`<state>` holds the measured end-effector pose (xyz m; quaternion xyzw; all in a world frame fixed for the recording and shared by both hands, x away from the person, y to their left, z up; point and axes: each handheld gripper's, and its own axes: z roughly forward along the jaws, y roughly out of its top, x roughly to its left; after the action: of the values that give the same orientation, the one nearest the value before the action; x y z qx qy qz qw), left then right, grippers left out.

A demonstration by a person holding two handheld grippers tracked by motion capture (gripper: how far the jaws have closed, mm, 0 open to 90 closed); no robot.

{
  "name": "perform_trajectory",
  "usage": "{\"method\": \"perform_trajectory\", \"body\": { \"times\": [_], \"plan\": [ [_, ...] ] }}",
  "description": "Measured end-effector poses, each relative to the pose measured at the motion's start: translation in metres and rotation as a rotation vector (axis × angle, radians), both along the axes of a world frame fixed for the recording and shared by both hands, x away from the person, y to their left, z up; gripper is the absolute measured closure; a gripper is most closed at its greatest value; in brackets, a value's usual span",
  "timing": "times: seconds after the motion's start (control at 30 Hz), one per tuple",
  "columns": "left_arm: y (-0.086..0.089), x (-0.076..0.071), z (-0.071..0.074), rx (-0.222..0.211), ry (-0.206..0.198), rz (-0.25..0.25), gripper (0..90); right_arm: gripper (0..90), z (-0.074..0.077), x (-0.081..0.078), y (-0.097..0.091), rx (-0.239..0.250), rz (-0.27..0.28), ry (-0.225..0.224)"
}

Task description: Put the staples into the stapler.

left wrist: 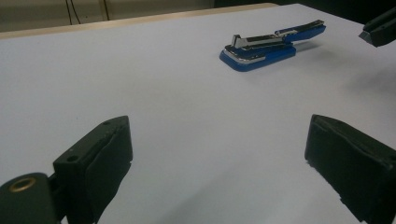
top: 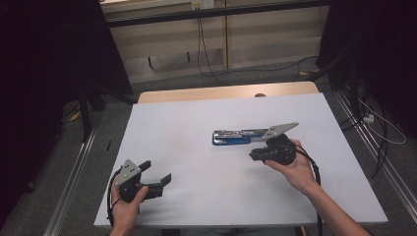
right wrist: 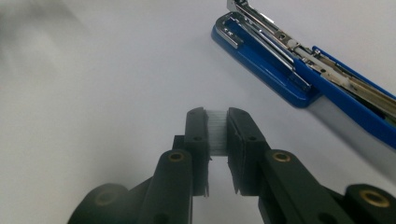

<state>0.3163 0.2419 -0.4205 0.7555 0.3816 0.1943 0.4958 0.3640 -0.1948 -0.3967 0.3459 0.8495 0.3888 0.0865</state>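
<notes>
A blue stapler (top: 236,136) lies near the middle of the white table (top: 196,196), its chrome top swung open; it also shows in the left gripper view (left wrist: 261,51). My right gripper (right wrist: 216,116) is shut on a short silvery strip of staples (right wrist: 216,133), just beside and near the stapler (right wrist: 280,70). From above, that right gripper (top: 253,155) sits at the stapler's right end. My left gripper (top: 156,172) rests near the table's front left, open, with nothing between its jaws (left wrist: 217,154).
The table's wooden back edge (top: 226,92) shows beyond the white top. Cables (top: 201,54) trail on the floor behind, and dark stands (top: 88,108) flank the table. The right gripper's tip (left wrist: 379,31) shows at the far right of the left gripper view.
</notes>
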Motion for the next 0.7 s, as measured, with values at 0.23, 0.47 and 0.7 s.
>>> {"method": "perform_trajectory", "body": {
  "times": [0.23, 0.47, 0.7],
  "plan": [
    [-0.001, -0.002, 0.001, 0.001, -0.003, -0.008, 7.5, 79.1, 0.004, 0.015, 0.010, -0.006, 0.015, -0.012],
    [0.000, -0.003, 0.003, -0.003, -0.022, 0.000, 7.6, 79.1, 0.006, 0.027, 0.015, 0.010, 0.022, -0.013],
    [0.002, -0.001, 0.002, 0.000, -0.021, 0.013, 7.6, 79.1, 0.012, 0.038, 0.017, 0.026, 0.025, -0.039]
  ]
}}
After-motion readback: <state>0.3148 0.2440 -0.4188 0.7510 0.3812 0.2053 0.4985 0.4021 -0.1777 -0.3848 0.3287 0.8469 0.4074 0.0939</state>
